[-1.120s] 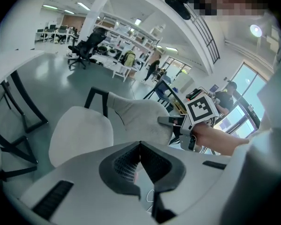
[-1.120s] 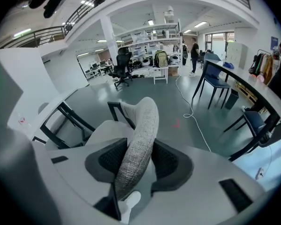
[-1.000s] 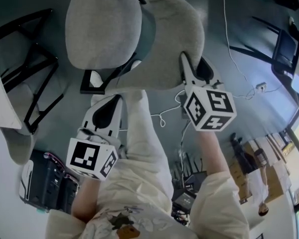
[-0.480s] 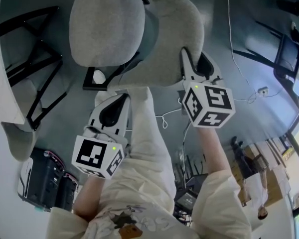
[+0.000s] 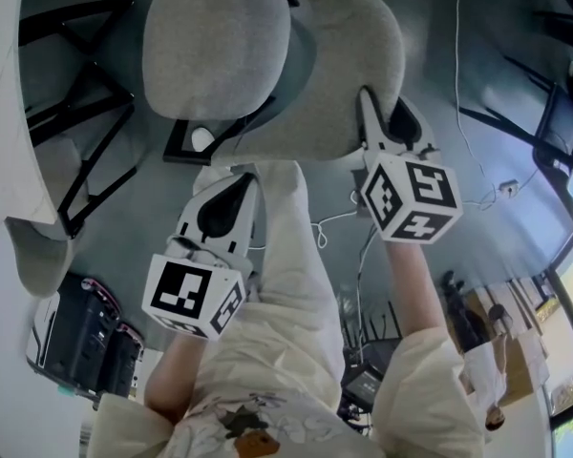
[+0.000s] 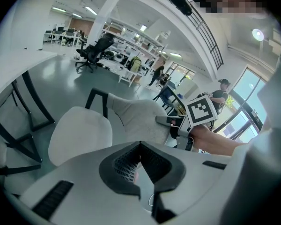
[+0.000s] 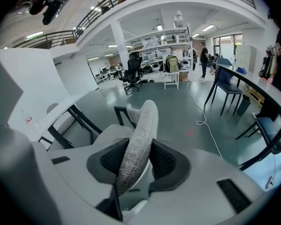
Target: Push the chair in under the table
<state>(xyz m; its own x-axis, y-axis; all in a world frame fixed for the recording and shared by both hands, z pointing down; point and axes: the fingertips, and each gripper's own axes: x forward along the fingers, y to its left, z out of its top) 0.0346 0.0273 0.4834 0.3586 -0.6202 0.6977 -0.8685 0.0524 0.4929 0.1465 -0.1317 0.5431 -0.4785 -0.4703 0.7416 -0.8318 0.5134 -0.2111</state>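
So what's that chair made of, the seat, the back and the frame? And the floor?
Seat and back: light grey woven fabric, matte; the nubby weave shows close up. Probably padded.
Frame: thin black bars, likely painted metal, though wood can't be ruled out.
Floor: smooth grey-green with a slight sheen; light reflects in it. Perhaps sealed concrete or resin.

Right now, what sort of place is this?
Probably an open-plan office or workshop: a black wheeled office chair, white shelving racks loaded with gear, and a grey fabric chair beside a white table.
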